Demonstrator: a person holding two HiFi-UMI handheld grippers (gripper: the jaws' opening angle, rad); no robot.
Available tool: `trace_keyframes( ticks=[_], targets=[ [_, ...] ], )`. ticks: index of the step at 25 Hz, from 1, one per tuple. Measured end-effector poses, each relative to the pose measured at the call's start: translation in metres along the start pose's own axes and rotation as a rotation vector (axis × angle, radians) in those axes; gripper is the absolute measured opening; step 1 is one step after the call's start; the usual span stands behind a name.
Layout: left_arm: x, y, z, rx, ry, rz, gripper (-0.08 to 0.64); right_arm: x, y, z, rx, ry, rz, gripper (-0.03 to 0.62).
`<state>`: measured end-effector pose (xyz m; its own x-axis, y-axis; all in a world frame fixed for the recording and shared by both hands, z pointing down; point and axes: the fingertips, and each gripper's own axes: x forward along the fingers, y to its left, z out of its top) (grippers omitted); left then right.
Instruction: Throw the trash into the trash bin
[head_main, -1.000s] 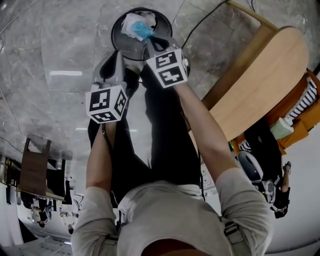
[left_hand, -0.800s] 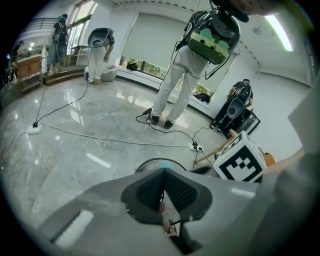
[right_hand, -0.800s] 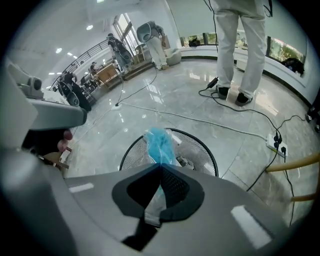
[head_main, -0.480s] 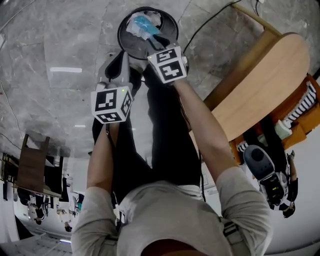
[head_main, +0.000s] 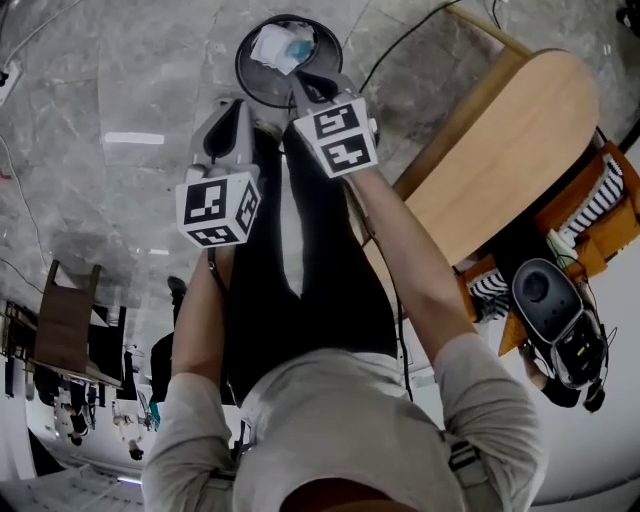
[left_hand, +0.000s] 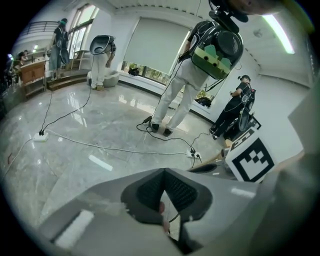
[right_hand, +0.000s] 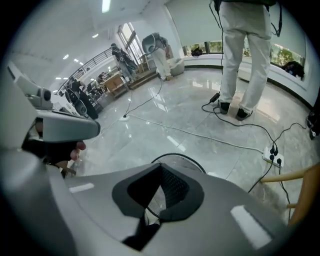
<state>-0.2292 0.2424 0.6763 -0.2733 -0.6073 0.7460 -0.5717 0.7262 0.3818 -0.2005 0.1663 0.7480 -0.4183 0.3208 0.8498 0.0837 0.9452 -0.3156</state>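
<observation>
The trash (head_main: 278, 44), crumpled white paper with a blue scrap, lies inside the round black trash bin (head_main: 241, 66) on the marble floor, just beyond the person's feet. It looks light, soft and easily crushed; if it needed lifting again, a pinch on a bunched fold near the top would probably serve, with little squeeze. The right gripper (head_main: 304, 84) hangs above the bin's near rim, jaws clenched on nothing. The left gripper (head_main: 232, 108), just to its left and outside the bin, is likewise closed and empty. A wooden table (head_main: 500, 170) stands to the right.
</observation>
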Motion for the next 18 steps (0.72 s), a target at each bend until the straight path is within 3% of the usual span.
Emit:
trace_keyframes(
  ticks=[11, 14, 18],
  targets=[
    [-0.094, -0.060, 0.114, 0.074, -0.106, -0.035, 0.018, -0.153, 0.050, 0.091, -0.063, -0.188, 0.015, 0.008],
    [-0.129, -0.089, 0.152, 0.094, -0.153, -0.056, 0.018, -0.212, 0.062, 0.128, -0.095, -0.290, 0.014, 0.008],
    [-0.185, -0.138, 0.213, 0.176, -0.231, -0.111, 0.018, -0.297, 0.085, 0.192, -0.126, -0.452, 0.013, 0.008]
  ],
)
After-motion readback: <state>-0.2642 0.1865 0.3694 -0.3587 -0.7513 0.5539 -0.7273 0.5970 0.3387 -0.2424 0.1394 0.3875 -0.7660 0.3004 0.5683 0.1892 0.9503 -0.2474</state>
